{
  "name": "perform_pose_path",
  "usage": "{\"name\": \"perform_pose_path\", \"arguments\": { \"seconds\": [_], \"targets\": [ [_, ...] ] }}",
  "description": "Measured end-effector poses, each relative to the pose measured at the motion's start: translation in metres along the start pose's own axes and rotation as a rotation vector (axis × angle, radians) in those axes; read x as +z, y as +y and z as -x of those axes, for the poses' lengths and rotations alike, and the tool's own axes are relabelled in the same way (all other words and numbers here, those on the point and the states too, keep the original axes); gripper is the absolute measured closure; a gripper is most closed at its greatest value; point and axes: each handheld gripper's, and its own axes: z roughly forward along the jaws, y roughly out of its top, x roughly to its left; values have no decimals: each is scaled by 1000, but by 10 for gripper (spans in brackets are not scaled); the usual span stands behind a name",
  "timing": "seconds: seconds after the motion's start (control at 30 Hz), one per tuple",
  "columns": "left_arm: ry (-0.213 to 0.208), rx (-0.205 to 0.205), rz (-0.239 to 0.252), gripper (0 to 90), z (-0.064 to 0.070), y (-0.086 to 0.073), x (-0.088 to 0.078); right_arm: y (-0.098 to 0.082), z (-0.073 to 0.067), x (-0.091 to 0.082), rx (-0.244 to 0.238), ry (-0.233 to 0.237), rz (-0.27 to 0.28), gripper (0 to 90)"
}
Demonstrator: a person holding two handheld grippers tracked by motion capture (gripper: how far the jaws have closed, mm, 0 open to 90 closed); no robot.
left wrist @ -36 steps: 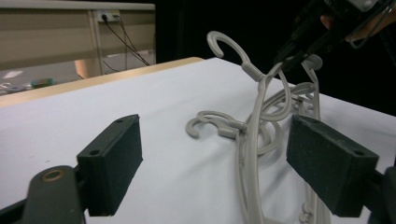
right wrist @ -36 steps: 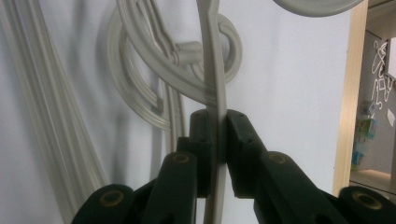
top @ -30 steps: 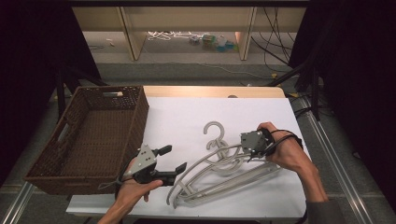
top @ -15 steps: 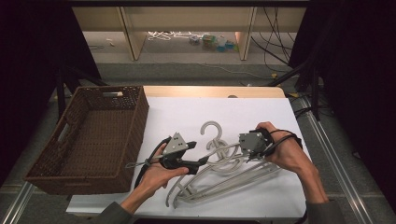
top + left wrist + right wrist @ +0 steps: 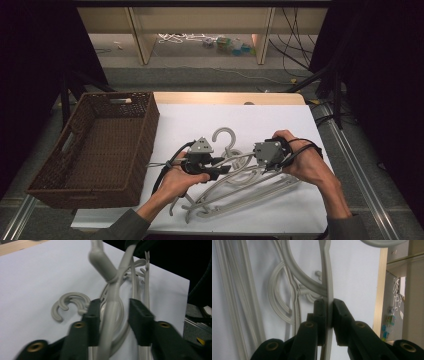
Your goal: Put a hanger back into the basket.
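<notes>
Hanger (image 5: pixel 110 315) arm sits between the closing left gripper (image 5: pixel 113 315), pads not yet pinching; right gripper (image 5: pixel 328 322) clamps its rim. Centre before lifting.

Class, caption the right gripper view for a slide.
Right gripper clamps a grey hanger above the white table.

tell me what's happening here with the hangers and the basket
A person works a pile of grey hangers on the white table with two hand-held grippers. The right gripper is clamped on one hanger's thin bar. The left gripper has just been closing around another hanger's arm, but a gap shows beside one pad, so it isn't gripped yet. The brown basket at the left holds no hangers.
</notes>
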Motion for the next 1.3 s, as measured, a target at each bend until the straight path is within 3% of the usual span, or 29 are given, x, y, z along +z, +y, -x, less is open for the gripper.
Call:
{"name": "perform_pose_path", "arguments": {
  "seconds": [0.03,0.13,0.2,0.27,0.4,0.43,0.5,0.57,0.63,0.67,0.73,0.83,0.87,0.9,0.93,0.97,1.0,1.03,1.07,1.1,1.13,1.17,1.2,1.27,1.3],
  "targets": [
    [16,1,-1,711,0,0,0,0,0,0,0,0,0,823],
    [13,0,-9,756,-3,0,0,2,-1,-1,3,-4,4,822],
    [19,25,-27,766,-2,1,-1,3,-2,-2,19,5,-1,822],
    [23,60,-33,779,0,2,-3,4,0,1,-14,-1,12,822],
    [24,109,-27,807,4,5,-10,5,0,1,-14,-3,31,819],
    [24,121,-32,813,4,6,-12,5,-1,-1,12,-3,26,817],
    [26,131,-28,815,4,6,-17,7,-1,-2,15,-2,38,814],
    [21,122,-30,817,3,5,-21,10,-1,-2,42,-8,41,799],
    [34,111,-38,818,2,3,-26,12,0,-2,47,-50,38,700],
    [52,111,-39,818,0,1,-30,13,2,-6,84,-82,75,633],
    [59,96,-41,817,-4,-1,-35,13,2,-7,98,-92,86,600],
    [81,64,-20,817,-11,-3,-45,11,1,-12,234,-140,120,491],
    [96,53,-12,817,-15,-5,-50,10,2,-13,296,-177,148,431],
    [96,53,-12,817,-15,-5,-50,10,2,-13,296,-177,148,431],
    [107,39,-5,818,-18,-7,-56,9,1,-15,384,-199,185,389],
    [107,39,-5,818,-18,-7,-56,9,1,-15,384,-199,185,389],
    [106,33,-3,817,-21,-8,-59,6,-1,-16,477,-212,246,346],
    [114,22,5,817,-22,-9,-62,6,-1,-16,477,-212,246,346],
    [126,11,16,817,-24,-8,-67,1,-3,-17,542,-242,279,318],
    [126,11,16,817,-24,-8,-67,1,-3,-17,542,-242,279,318],
    [135,7,33,817,-26,-7,-71,-4,-7,-16,619,-260,320,287],
    [153,-9,51,817,-29,-5,-78,-8,-10,-16,647,-264,343,277],
    [153,-9,51,817,-29,-5,-78,-8,-10,-16,647,-264,343,277],
    [160,-23,67,817,-32,-2,-84,-19,-16,-13,714,-275,368,261],
    [168,-29,72,817,-33,-1,-86,-19,-16,-13,714,-275,368,261]
  ]
}}
